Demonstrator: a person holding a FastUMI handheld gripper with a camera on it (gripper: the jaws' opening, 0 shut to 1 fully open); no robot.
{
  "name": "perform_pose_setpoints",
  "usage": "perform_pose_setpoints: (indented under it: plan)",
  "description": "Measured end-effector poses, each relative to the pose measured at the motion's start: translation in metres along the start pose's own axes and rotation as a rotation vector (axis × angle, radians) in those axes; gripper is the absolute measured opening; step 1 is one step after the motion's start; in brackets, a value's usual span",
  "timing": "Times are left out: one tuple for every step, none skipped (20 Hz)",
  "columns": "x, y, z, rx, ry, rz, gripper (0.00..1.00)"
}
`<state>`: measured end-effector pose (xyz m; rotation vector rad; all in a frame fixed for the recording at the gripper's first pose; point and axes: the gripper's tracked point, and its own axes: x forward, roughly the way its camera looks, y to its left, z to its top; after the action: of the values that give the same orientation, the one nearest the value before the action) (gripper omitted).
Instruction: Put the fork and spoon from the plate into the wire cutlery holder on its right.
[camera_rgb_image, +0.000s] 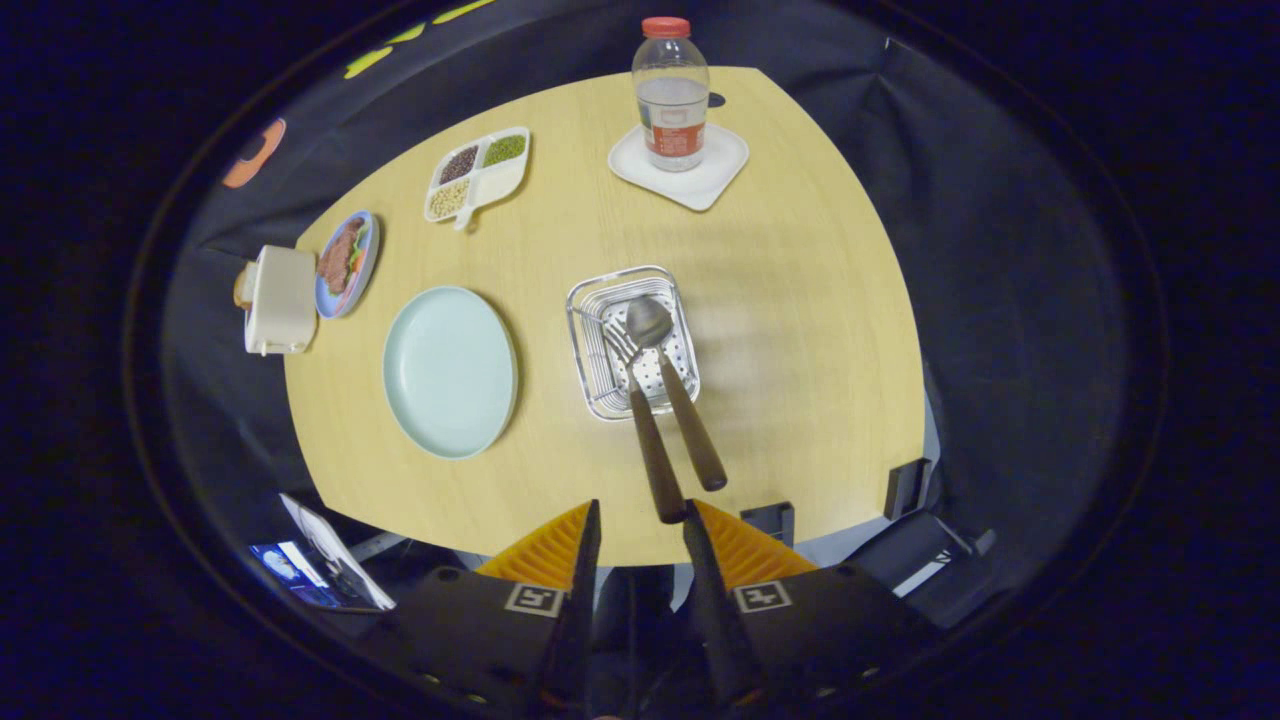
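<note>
The table (780, 330) is evenly and brightly lit from above; its pale wood is rendered without blown highlights. Soft, short shadows are cast beside the wire cutlery holder (632, 342) and the bottle (671, 92). A faint sheen is seen on the spoon (650, 322) bowl. Strong fisheye bending is noted: the table edges are curved. The surroundings are left dark. The gripper (640, 520), its fingers apart and empty, is rendered slightly soft. The centre is kept sharp.
</note>
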<state>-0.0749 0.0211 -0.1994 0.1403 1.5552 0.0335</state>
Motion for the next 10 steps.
perform_pose_setpoints:
  plan:
    - [-0.003,0.001,0.005,-0.009,-0.022,-0.007,0.58]
    - [-0.006,0.004,0.009,-0.018,-0.045,-0.011,0.7]
    - [-0.01,0.004,0.013,-0.026,-0.07,-0.016,0.76]
    - [-0.015,0.005,0.019,-0.032,-0.104,-0.02,0.82]
    - [-0.02,0.008,0.027,-0.041,-0.144,-0.026,0.89]
    - [-0.028,0.01,0.035,-0.054,-0.191,-0.03,0.93]
    - [-0.038,0.014,0.043,-0.07,-0.247,-0.034,0.94]
    - [-0.049,0.019,0.052,-0.091,-0.312,-0.034,0.94]
    - [-0.061,0.027,0.063,-0.115,-0.385,-0.034,0.95]
    - [-0.074,0.032,0.072,-0.138,-0.464,-0.043,0.95]
